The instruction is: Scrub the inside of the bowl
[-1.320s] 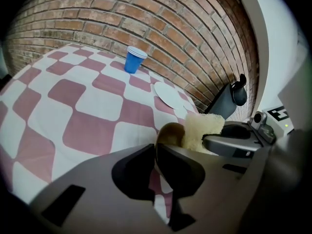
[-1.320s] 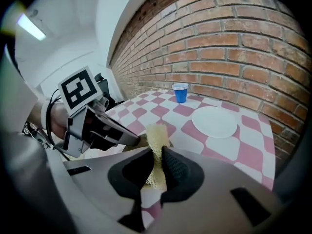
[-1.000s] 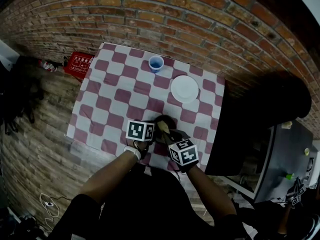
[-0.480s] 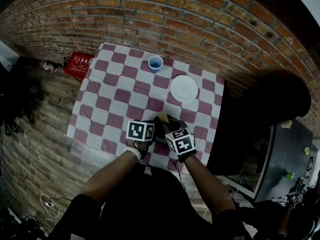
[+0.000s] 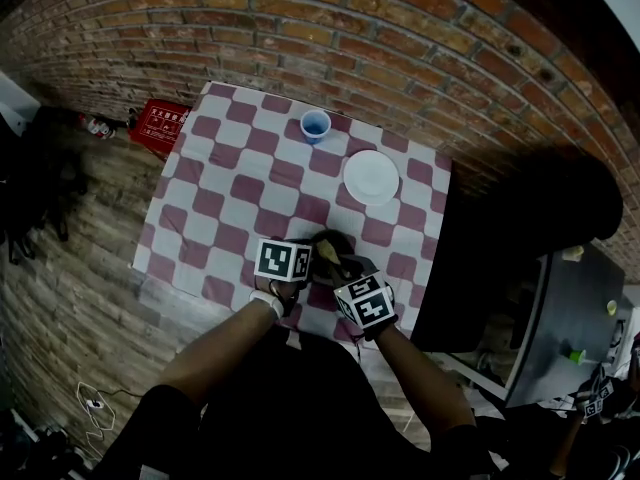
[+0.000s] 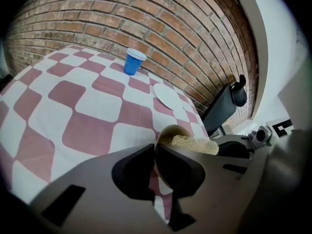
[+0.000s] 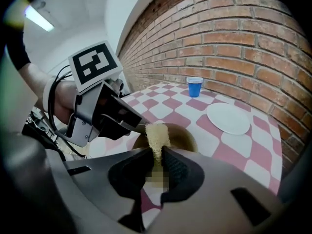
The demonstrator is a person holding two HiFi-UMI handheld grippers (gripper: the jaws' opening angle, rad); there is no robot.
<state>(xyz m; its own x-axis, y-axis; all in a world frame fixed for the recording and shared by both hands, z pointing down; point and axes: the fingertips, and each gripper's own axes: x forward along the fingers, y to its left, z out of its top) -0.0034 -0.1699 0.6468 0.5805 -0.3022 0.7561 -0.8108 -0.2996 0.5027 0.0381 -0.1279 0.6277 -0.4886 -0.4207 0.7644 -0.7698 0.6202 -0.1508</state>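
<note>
My right gripper (image 7: 158, 162) is closed on a pale yellow fibrous scrubber (image 7: 157, 133). The two jaws pinch its lower end, and the rest stands out past the tips. The free end of the scrubber is over the mouth of the brown bowl (image 7: 187, 139), which sits directly in front of these jaws on the checked cloth (image 7: 170, 106).

Just to the left of the right gripper is my left gripper (image 6: 155, 154). Its jaws are closed on the near rim of the bowl, and the thin wall passes between them. Seen from the left gripper, the scrubber is just ahead and a little to the right, in the opening of the bowl.

Farther ahead of both grippers, well apart from the bowl, a white plate (image 7: 228, 118) lies flat on the cloth. Beyond the plate and to its left, a blue cup (image 7: 194, 87) stands upright near the far edge of the table. Behind the cup rises a brick wall (image 7: 253, 43).
</note>
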